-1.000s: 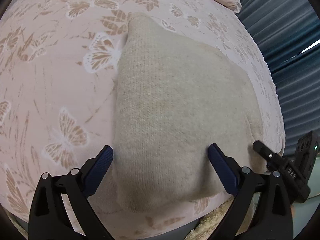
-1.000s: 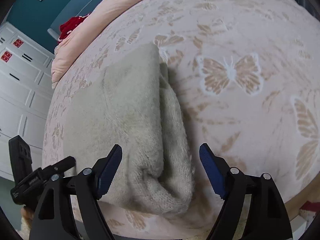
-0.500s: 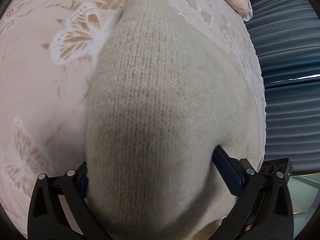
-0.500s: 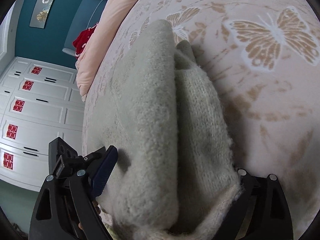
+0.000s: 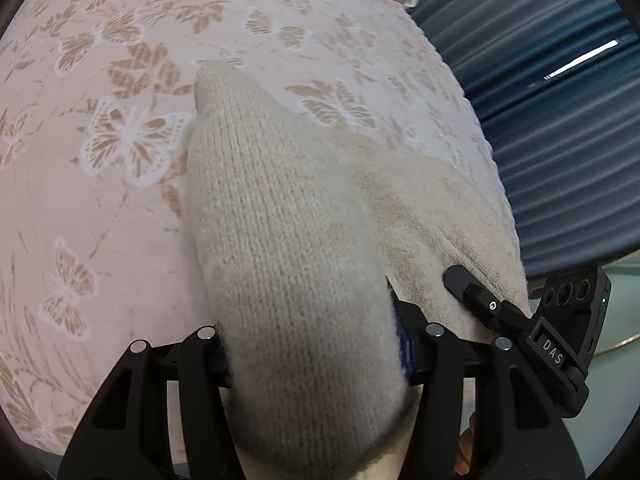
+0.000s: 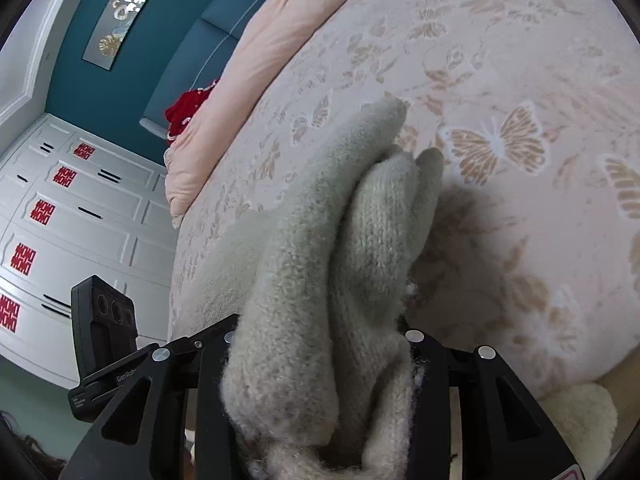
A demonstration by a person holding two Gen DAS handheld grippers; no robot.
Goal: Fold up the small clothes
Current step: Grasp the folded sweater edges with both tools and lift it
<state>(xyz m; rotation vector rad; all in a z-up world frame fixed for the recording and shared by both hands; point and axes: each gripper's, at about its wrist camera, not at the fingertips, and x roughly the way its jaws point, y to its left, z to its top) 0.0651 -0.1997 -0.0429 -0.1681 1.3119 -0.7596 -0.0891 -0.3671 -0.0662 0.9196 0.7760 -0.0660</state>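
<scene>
Knit garment: cream sweater point(image 5: 296, 264), near end raised off butterfly bedspread point(image 5: 100, 200), far end lay on it.
Around: pink quilt point(image 6: 256, 60) at bed head; white wardrobe point(image 6: 72, 216) beside bed.
L hand-held gripper point(image 5: 312, 356): jaws just closed, clamped on sweater.
R hand-held gripper point(image 6: 320, 360): same, pinched bunched edge.

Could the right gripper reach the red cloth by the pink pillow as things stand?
Probably not. The right gripper is shut on the knit garment, jaws just closed, so it is occupied, and the red cloth lies beyond the bedspread by the pink pillow.
</scene>
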